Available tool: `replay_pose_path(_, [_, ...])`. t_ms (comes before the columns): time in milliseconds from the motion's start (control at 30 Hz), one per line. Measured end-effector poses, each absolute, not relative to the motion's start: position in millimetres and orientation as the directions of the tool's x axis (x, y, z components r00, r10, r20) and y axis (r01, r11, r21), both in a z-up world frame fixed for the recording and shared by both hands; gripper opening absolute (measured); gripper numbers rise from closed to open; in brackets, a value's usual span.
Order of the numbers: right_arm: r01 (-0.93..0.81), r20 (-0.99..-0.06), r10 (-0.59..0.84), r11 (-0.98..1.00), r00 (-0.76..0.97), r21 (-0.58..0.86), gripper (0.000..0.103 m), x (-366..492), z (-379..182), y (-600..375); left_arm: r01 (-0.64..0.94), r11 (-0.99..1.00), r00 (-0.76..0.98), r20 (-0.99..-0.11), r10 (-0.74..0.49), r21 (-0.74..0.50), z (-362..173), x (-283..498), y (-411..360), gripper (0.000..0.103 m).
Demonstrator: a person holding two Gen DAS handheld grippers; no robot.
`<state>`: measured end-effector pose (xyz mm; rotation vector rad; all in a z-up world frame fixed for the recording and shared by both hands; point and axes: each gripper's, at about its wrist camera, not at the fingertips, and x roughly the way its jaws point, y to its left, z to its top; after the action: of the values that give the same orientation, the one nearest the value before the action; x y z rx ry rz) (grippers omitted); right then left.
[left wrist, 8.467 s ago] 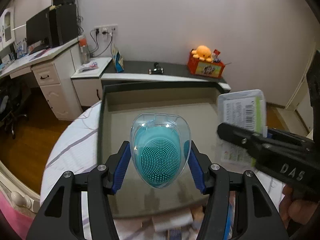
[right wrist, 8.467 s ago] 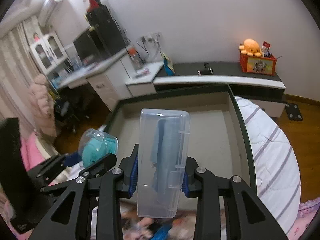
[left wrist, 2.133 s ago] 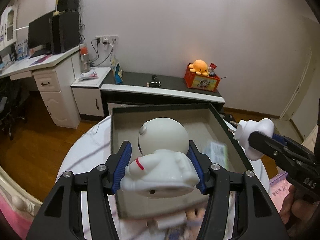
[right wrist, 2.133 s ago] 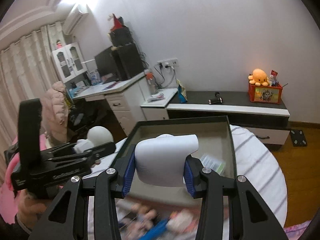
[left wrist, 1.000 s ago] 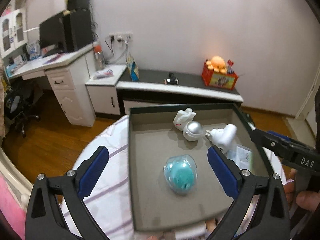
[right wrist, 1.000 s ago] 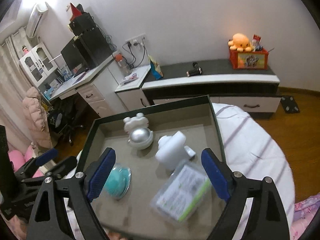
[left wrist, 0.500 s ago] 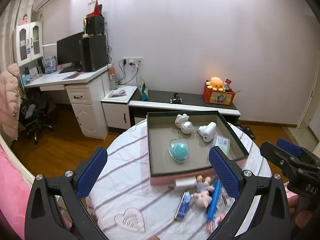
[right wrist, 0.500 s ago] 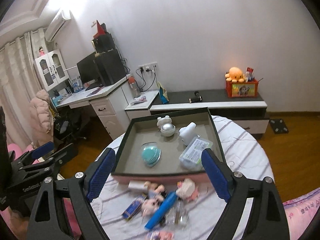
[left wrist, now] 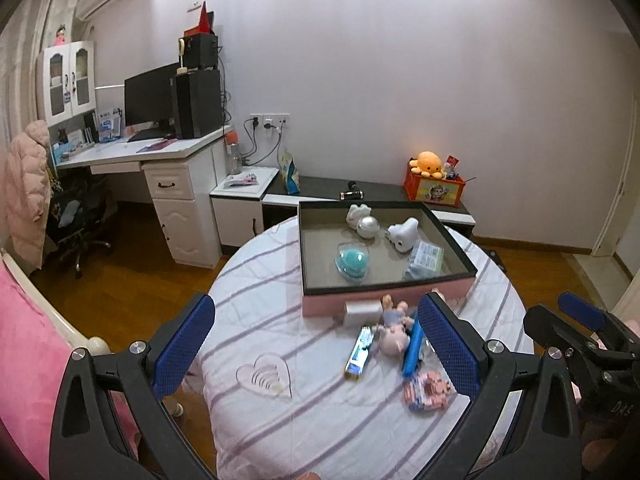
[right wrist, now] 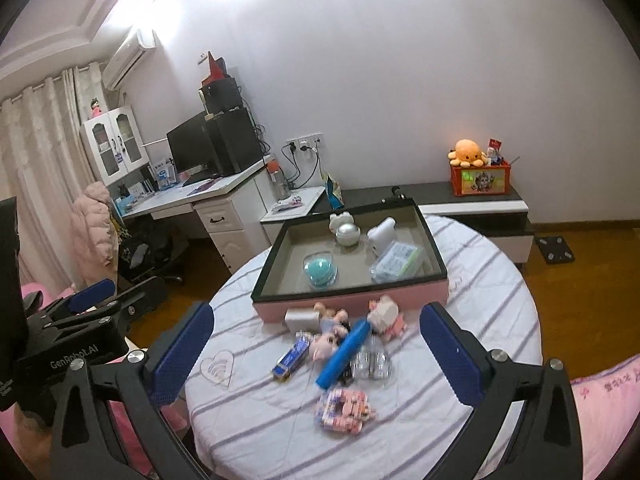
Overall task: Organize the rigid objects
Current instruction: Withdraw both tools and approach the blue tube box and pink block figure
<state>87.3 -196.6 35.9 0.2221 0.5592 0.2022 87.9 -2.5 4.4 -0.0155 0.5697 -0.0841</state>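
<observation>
A pink box with a dark rim (left wrist: 308, 286) (right wrist: 264, 286) stands on the far half of a round striped table (left wrist: 280, 412) (right wrist: 472, 392). In it lie a teal brush in a clear shell (left wrist: 352, 262) (right wrist: 320, 269), a white astronaut figure (left wrist: 362, 222) (right wrist: 345, 230), a white plug-like device (left wrist: 404, 234) (right wrist: 380, 236) and a clear case (left wrist: 425, 259) (right wrist: 396, 262). My left gripper (left wrist: 320, 340) and right gripper (right wrist: 316, 346) are open and empty, held back above the table's near side.
In front of the box lie a blue tube (left wrist: 412, 342) (right wrist: 344, 352), soft dolls (left wrist: 390, 330) (right wrist: 384, 316), a small blue pack (left wrist: 359, 354) (right wrist: 291, 360), a white roll (left wrist: 362, 312) and a pink packet (right wrist: 344, 406). A desk (left wrist: 172, 168) and low cabinet (right wrist: 472, 204) stand behind.
Both grippers have drawn further back and up from the box. More of the table and the loose items in front of the box show now.
</observation>
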Motion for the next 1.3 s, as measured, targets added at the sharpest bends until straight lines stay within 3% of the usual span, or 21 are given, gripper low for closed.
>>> replay_pose_path(933, [-0.128, -0.516, 0.258, 0.953, 0.817, 0.273, 0.103, 39.9, 21.2, -198.2, 0.044, 0.997, 0.818, -0.571, -0.072, -0.064, -22.7, 39.3, 6.2, 0.103])
replay_pose_path(1167, [-0.111, -0.534, 0.212, 0.970, 0.818, 0.215, 0.103, 40.8, 15.5, -195.8, 0.045, 0.997, 0.803, -0.591, -0.073, -0.061, -31.7, 44.2, 6.4, 0.103])
replay_pose_path(1300, [-0.089, -0.589, 0.164, 0.984, 0.792, 0.154, 0.103, 49.1, -5.5, -194.5, 0.058, 0.996, 0.775, -0.626, -0.084, -0.063, -51.3, 55.7, 0.9, 0.103])
